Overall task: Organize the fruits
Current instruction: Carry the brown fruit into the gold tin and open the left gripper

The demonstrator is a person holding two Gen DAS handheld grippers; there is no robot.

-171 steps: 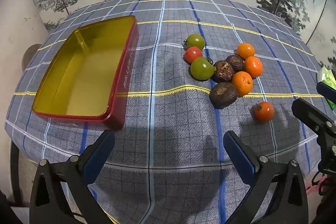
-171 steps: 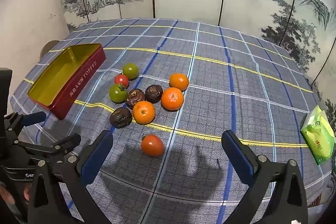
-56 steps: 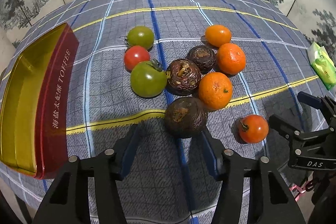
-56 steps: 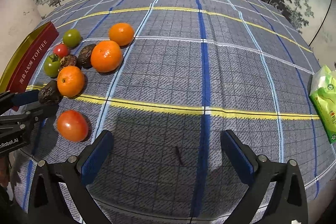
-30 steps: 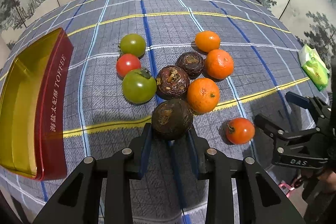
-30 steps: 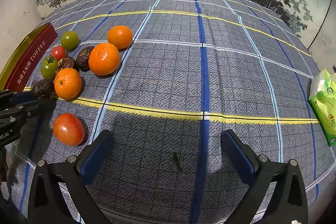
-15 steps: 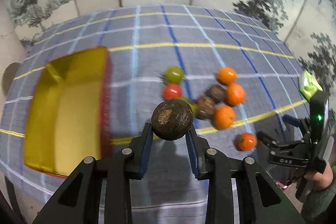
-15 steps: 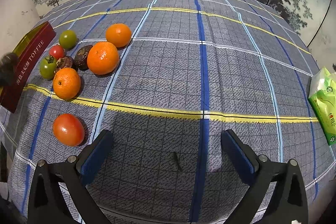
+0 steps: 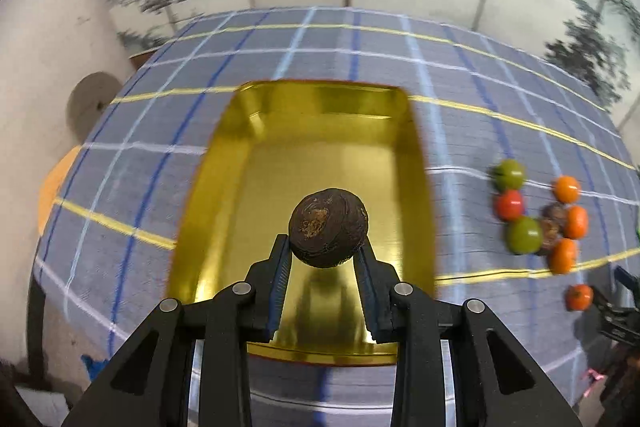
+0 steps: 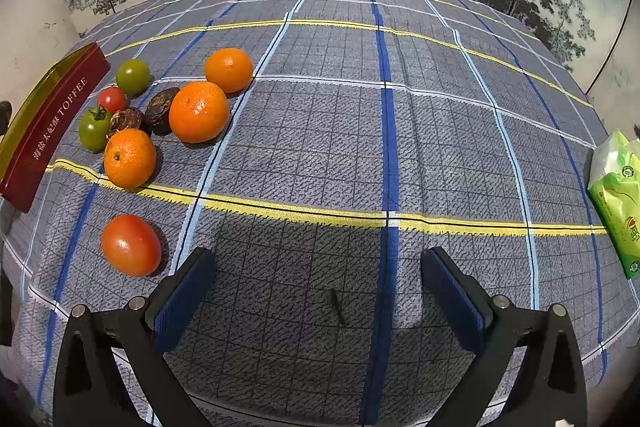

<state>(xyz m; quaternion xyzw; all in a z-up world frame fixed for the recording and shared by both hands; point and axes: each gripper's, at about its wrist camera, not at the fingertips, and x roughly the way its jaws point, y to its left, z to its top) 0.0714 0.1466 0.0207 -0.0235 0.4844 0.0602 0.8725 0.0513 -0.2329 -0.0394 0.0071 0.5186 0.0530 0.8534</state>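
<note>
Left wrist view: our left hand-held gripper pinches a dark wrinkled fruit above the gold tin on the bench. We should lower it close to the tin floor before letting go, so it does not roll or bounce. Our right hand-held gripper stands spread, holding nothing. Blur smears the remaining fruits; the tin's near edge hides behind our fingers.

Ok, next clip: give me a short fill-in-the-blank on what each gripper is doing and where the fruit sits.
1. The left gripper is shut on a ____ fruit.
2. That fruit hangs over the open ____ tin.
3. The right gripper holds ____.
4. The number of orange citrus fruits on the cloth is ____.

Missing: dark brown; gold; nothing; three
</note>
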